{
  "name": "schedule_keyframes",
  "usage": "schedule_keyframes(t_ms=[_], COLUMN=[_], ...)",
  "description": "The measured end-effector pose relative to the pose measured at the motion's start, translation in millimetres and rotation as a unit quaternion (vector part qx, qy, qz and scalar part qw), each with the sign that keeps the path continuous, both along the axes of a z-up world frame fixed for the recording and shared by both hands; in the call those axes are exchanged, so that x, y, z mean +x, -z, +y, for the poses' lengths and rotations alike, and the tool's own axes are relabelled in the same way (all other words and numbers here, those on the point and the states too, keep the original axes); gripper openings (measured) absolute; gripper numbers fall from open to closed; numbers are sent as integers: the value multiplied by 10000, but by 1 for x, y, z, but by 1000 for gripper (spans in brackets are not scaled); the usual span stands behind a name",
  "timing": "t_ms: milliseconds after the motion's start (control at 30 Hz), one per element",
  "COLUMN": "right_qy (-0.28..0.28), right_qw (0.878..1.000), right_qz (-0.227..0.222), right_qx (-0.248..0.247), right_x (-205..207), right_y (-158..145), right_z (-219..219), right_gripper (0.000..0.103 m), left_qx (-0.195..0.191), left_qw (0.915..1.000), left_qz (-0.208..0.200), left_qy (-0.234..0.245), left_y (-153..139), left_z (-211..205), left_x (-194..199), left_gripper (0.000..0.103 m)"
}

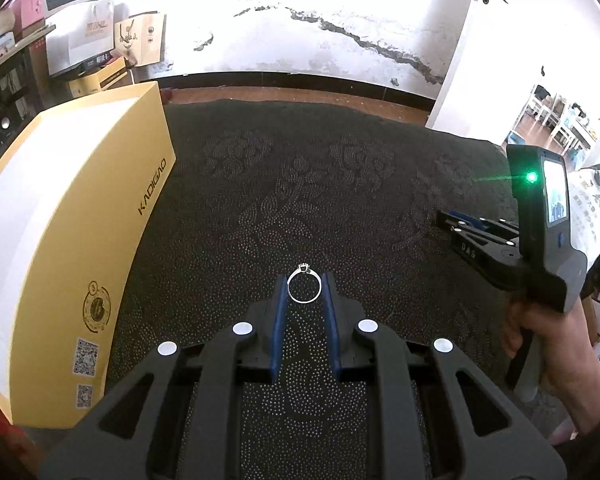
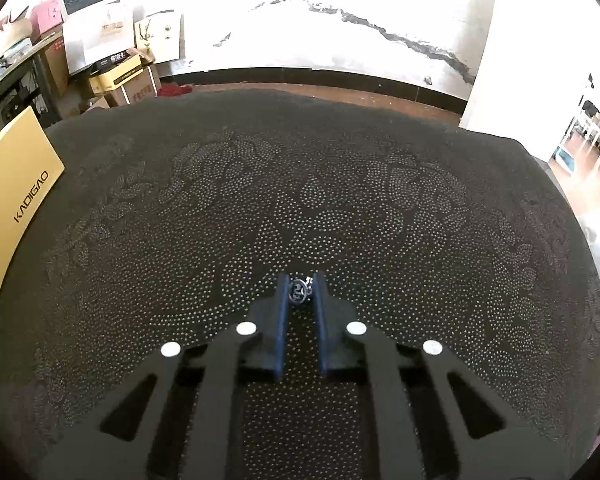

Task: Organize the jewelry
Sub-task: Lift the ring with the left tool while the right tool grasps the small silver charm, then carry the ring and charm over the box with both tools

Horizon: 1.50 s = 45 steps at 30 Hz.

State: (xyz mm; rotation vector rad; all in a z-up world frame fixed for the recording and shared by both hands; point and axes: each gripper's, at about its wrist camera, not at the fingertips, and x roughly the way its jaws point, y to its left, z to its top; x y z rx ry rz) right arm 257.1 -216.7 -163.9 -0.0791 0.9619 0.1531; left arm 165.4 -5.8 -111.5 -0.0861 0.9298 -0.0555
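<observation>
Ring [image 1: 304, 287] pinched upright between the fingertips of the left gripper [image 1: 304, 289] at lower centre, beside the yellow box [image 1: 80, 240] at frame left, likely its destination; right gripper [image 2: 301, 294] clamped on a small dark charm [image 2: 298, 293], centre frame, on the dark cloth [image 2: 300, 180].

A dark cloth [image 2: 340, 184] with little dot patterns covers the table. Behind it is a white wall [image 1: 300, 32] with a long dark crack [image 1: 380, 50]. Cardboard boxes [image 2: 120, 76] are piled in the left corner. A white door [image 1: 484, 40] stands at the right.
</observation>
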Motion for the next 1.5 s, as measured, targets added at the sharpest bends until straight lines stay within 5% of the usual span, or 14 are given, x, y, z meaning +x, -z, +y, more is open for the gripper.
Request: schedule_keyframes(t_ms=[367, 600, 1000, 1233, 1500], right_qy=[22, -244, -1505, -1982, -2313], right_qw=[9999, 9986, 9816, 9733, 9676], right_qz=[54, -211, -724, -657, -538], right_qx=[94, 416, 927, 950, 863], right_x=[-7, -20, -61, -71, -81], right_y=[-20, -78, -175, -185, -172], right_z=[13, 51, 170, 238, 307], right_gripper=[12, 12, 12, 12, 12], left_qx=[83, 111, 11, 225, 261], left_qw=[9997, 9989, 9878, 9826, 9813], left_qz=[-175, -321, -730, -622, -237], left_qy=[-141, -324, -1377, -1737, -1894], left_y=[-15, -37, -87, -84, -50], left_z=[13, 42, 167, 220, 261], left_x=[2, 12, 1, -16, -22], left_gripper=[18, 18, 18, 18, 18])
